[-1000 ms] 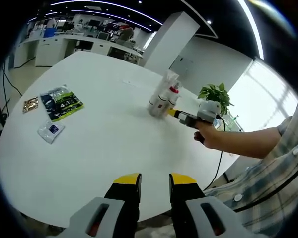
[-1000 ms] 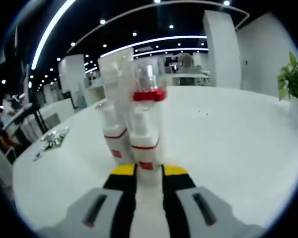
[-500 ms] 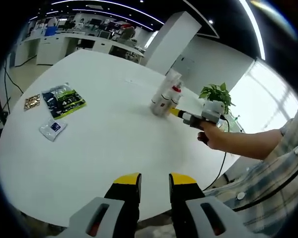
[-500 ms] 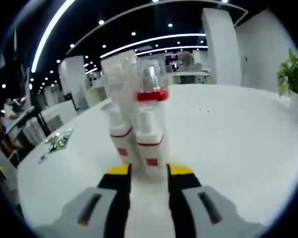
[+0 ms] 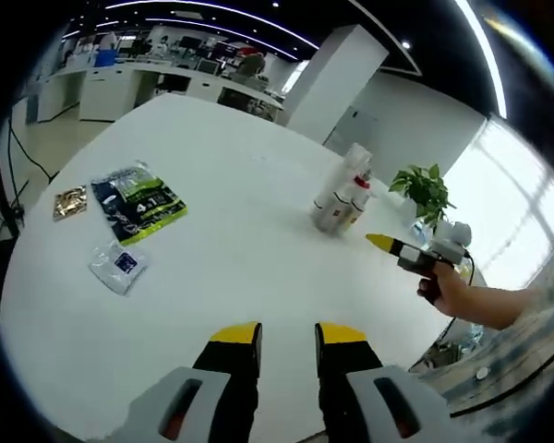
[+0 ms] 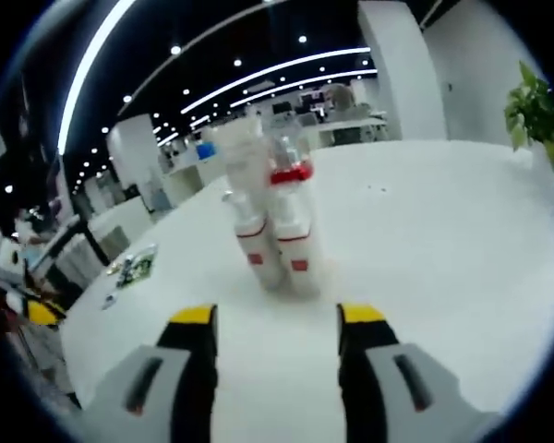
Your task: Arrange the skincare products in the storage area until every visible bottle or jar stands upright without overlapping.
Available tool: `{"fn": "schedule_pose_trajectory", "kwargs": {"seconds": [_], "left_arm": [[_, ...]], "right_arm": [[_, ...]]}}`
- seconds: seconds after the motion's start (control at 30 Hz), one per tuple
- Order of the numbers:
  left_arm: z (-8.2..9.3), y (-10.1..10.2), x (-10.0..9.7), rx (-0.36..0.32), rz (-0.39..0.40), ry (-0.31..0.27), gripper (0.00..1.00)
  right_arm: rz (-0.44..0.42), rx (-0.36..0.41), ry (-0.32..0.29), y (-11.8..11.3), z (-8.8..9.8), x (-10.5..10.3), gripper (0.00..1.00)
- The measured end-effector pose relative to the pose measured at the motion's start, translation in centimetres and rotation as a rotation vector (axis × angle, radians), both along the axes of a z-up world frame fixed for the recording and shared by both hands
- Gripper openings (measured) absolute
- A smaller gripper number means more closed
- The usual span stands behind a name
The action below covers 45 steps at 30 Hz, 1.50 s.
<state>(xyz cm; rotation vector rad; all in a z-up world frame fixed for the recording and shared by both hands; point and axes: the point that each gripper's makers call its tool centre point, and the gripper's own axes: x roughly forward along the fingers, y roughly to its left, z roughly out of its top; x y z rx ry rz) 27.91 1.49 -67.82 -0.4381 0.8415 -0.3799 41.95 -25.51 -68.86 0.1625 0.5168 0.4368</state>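
A tight cluster of white skincare bottles [image 6: 275, 226] stands upright on the white table [image 6: 443, 240]; one has a red collar under a clear cap [image 6: 291, 171]. My right gripper [image 6: 277, 318] is a short way back from them, jaws wide apart and holding nothing. In the left gripper view the same bottles [image 5: 342, 196] stand far across the table, with the right gripper [image 5: 399, 249] and the hand holding it just to their right. My left gripper [image 5: 288, 337] hovers over the near table [image 5: 222, 277], with a narrow bare gap between its jaws.
A green-and-dark packet [image 5: 138, 198], a small white-and-blue packet [image 5: 118, 266] and a brown packet [image 5: 69, 201] lie at the table's left. A potted plant [image 5: 425, 189] stands beyond the bottles, near the far edge. Desks and a white pillar lie behind.
The right gripper's jaws have spread wide, letting go of the red-collared bottle, and it has backed away from the cluster. The left view has shifted; its jaws are unchanged.
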Motion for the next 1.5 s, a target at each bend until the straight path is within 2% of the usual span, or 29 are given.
{"fn": "schedule_pose_trajectory", "kwargs": {"seconds": [0.23, 0.33, 0.47, 0.67, 0.87, 1.03, 1.17, 1.33, 1.4, 1.47, 1.5], "left_arm": [[-1.6, 5.5, 4.5, 0.008, 0.17, 0.045, 0.31], [-3.3, 8.2, 6.1, 0.029, 0.236, 0.084, 0.33], [-4.6, 10.4, 7.6, 0.035, 0.287, 0.107, 0.34], [-5.4, 13.0, 9.3, 0.061, 0.328, 0.099, 0.34], [-6.4, 14.7, 10.7, 0.05, 0.35, 0.098, 0.3], [-7.2, 15.0, 11.5, 0.05, 0.344, 0.109, 0.27], [-6.9, 15.0, 12.2, 0.051, 0.346, 0.101, 0.22], [-7.4, 15.5, 12.2, 0.157, 0.349, 0.114, 0.11], [-7.8, 16.2, 12.2, 0.242, 0.341, 0.112, 0.05], [-7.7, 15.7, 12.4, 0.223, 0.351, 0.113, 0.05], [-7.7, 15.8, 12.4, 0.244, 0.348, 0.118, 0.05]], "right_arm": [[0.007, -0.032, 0.005, -0.3, 0.5, -3.3, 0.5], [-0.005, -0.037, 0.015, -0.4, 0.4, -4.6, 0.5], [-0.029, -0.04, 0.025, -0.4, 0.6, -6.0, 0.49], [-0.028, -0.059, 0.05, 1.0, 0.4, -8.2, 0.47], [0.005, -0.119, 0.029, 2.9, 1.3, -8.5, 0.43], [0.016, -0.141, 0.006, 4.4, 2.6, -8.2, 0.42], [0.027, -0.166, -0.037, 5.1, 3.9, -8.1, 0.35], [0.03, -0.176, -0.05, 5.1, 4.3, -8.0, 0.35], [0.016, -0.176, -0.048, 4.8, 4.3, -7.9, 0.35], [0.004, -0.178, -0.035, 4.4, 3.9, -8.1, 0.34], [0.005, -0.2, -0.034, 4.2, 3.7, -8.3, 0.32]]}}
